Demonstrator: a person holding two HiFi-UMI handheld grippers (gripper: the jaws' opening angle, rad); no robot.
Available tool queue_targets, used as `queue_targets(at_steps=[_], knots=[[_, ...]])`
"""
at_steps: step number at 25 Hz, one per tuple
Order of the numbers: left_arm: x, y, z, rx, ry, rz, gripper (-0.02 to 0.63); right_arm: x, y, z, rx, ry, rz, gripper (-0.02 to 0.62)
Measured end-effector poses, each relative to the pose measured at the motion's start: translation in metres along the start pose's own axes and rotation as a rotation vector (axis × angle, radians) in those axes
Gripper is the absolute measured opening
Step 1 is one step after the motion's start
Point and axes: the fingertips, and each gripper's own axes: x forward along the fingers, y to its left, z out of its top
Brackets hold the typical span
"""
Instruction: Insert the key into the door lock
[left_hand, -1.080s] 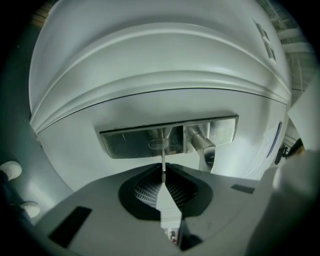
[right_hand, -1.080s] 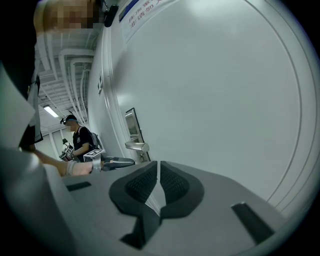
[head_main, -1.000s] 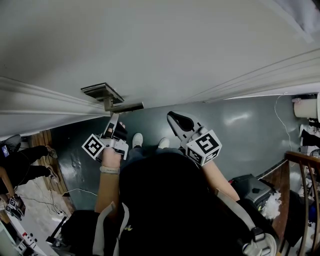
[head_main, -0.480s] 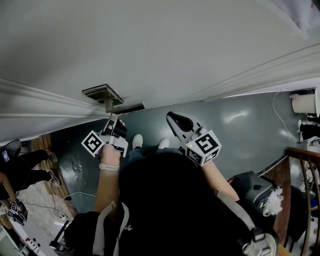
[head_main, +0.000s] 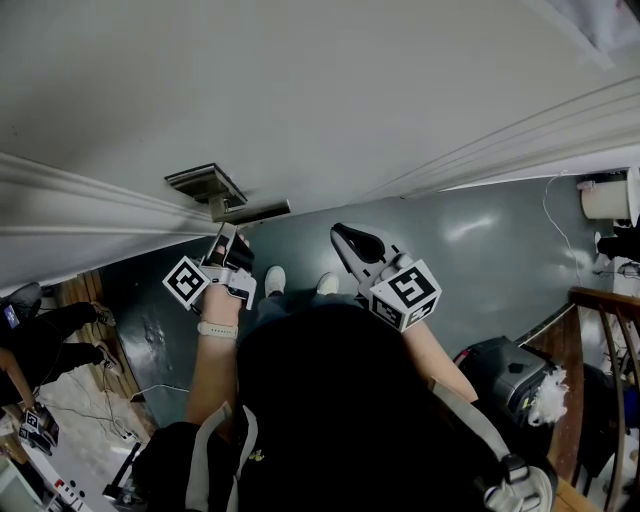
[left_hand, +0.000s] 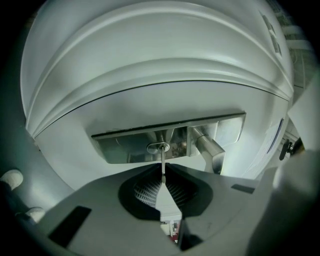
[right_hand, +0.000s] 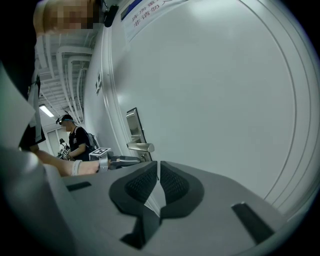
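Note:
A steel lock plate with a lever handle is mounted on the white door. In the left gripper view, a thin metal key runs from the jaws straight up to the round keyhole cylinder, and its tip touches or enters the cylinder. My left gripper is shut on the key's base. From the head view this left gripper sits just below the lock plate. My right gripper hovers to the right, away from the door, shut and holding nothing.
The right gripper view looks along the door past the handle to a bystander in black. A black case sits on the grey floor at lower right, beside a wooden railing. Another person and cables are at lower left.
My left gripper has edged slightly closer to the lock plate with the key. The right gripper has stayed where it was.

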Motion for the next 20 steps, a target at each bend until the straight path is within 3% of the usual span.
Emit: queue_targets(at_steps=[20], knots=[[-0.032,-0.003,-0.013,0.007,0.017,0.022,0.020,0.009,0.030,0.007,-0.041,-0.003,0.092,0.028]])
